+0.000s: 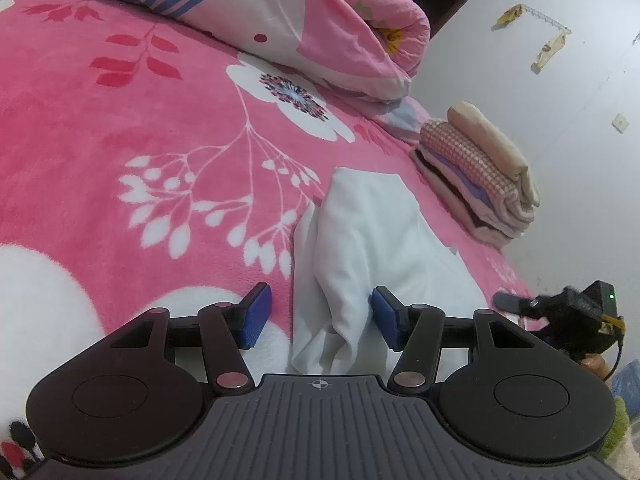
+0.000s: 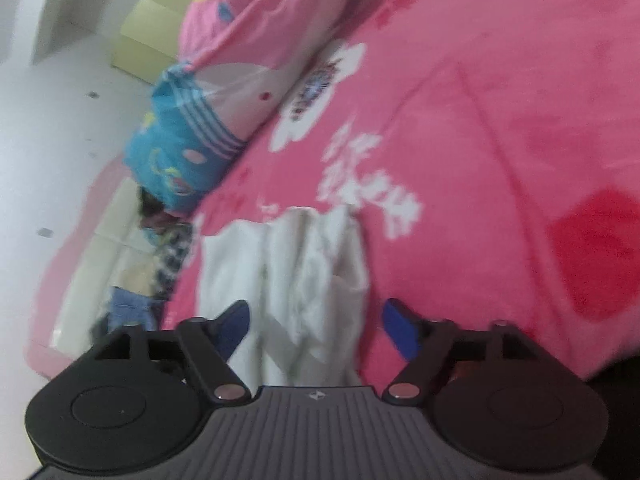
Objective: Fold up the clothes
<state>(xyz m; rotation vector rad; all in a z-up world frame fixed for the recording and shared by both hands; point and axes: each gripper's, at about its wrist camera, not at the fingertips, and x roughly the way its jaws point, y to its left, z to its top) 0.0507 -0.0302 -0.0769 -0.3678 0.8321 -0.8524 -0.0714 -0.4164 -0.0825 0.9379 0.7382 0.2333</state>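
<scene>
A white garment (image 1: 372, 248) lies crumpled in a long, loosely folded heap on the pink flowered blanket (image 1: 120, 128). My left gripper (image 1: 320, 316) is open just above its near end. The cloth bunches between the blue pads; the right pad is at the fabric's edge and the left pad stands apart over the blanket. In the right wrist view, which is blurred, the same white garment (image 2: 304, 272) runs away from my right gripper (image 2: 316, 328). That gripper is open wide, with the near part of the cloth lying between its fingers and neither pad pressing on it.
A stack of folded clothes (image 1: 480, 176) sits near the bed's right edge by the white wall. A rolled pink and blue quilt (image 1: 320, 20) lies at the head of the bed. A black device with a green light (image 1: 580, 304) shows at the right. Loose clothes (image 2: 160, 248) lie beside the bed.
</scene>
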